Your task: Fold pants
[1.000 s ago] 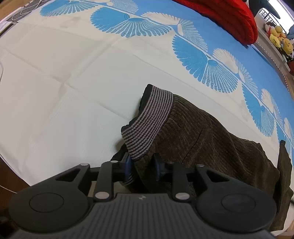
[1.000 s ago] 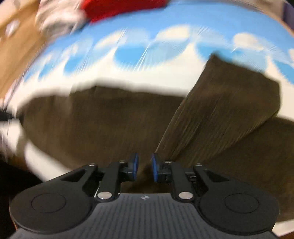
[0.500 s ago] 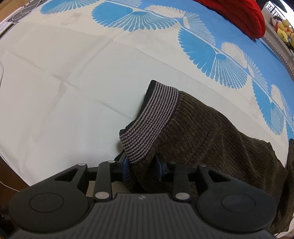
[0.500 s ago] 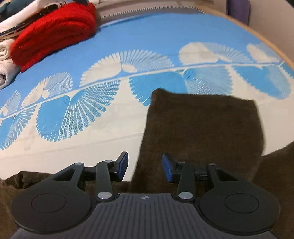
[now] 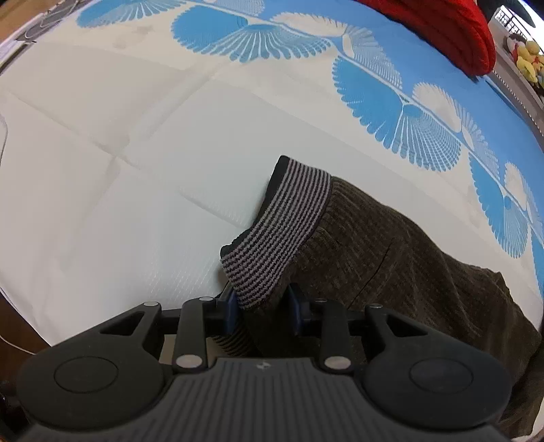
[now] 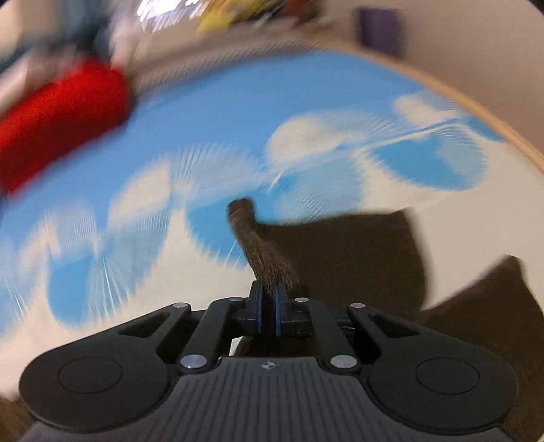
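**Both grippers clamped on the brown pants**

The left gripper (image 5: 263, 311) pinches the waist end of the dark brown corduroy pants (image 5: 391, 251), its blue pads (image 5: 231, 311) pressed on bunched cloth just below the grey-and-black striped ribbed waistband (image 5: 282, 227). The right gripper (image 6: 267, 312) is closed tight on a thin ridge of the same brown cloth, which rises from between its pads toward 12 o'clock; that view is heavily blurred.

The white bedspread with blue fan-shaped patterns (image 5: 136, 153) fills most of both views. In the left wrist view the pants lie on it from the centre toward 4 o'clock, the waistband standing up at the centre and curling over toward the gripper. In the right wrist view the brown cloth spreads from the centre to 3 and 5 o'clock.

A folded red knitted garment (image 5: 452, 27) lies at 1 o'clock in the left view and at 10 o'clock in the right. Small yellow plush toys (image 5: 528, 59) sit at the far edge at 2 o'clock.
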Action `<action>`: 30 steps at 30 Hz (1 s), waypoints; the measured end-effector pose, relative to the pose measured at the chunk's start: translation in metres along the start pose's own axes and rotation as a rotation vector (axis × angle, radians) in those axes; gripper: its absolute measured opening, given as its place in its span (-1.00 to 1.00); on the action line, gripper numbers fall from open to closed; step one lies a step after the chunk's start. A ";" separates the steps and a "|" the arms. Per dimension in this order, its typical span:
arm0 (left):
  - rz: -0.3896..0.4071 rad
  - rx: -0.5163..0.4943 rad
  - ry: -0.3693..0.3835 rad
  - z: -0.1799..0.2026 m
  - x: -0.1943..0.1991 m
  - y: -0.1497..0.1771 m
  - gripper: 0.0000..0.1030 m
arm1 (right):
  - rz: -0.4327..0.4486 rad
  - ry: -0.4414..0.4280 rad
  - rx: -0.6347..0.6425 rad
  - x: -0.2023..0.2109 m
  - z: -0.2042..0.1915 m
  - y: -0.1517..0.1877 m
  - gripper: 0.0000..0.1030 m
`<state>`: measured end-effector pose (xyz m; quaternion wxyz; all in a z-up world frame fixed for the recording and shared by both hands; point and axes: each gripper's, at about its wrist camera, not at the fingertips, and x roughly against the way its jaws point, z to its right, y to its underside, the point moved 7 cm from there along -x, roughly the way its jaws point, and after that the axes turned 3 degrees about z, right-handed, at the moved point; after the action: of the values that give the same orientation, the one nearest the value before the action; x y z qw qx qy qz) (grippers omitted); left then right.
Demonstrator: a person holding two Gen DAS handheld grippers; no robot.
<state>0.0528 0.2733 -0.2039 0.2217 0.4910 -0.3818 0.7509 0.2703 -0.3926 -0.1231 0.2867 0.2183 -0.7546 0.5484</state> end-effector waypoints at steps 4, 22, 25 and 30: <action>0.017 0.037 -0.001 -0.001 0.006 0.001 -0.36 | 0.050 0.048 -0.169 0.066 0.085 0.004 -0.88; -0.008 0.180 0.022 -0.015 0.004 0.004 -0.29 | -0.092 0.197 -0.744 0.082 0.295 0.103 -0.20; -0.005 0.156 0.020 -0.014 0.004 0.004 -0.29 | -0.103 0.257 -0.711 0.069 0.297 0.102 -0.20; -0.005 0.102 0.009 -0.008 0.003 0.005 -0.33 | -0.090 0.314 -0.589 0.073 0.288 0.087 -0.74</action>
<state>0.0431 0.2765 -0.2053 0.1999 0.4992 -0.3407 0.7712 0.1041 -0.6420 -0.2026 0.4742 0.0723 -0.8168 0.3205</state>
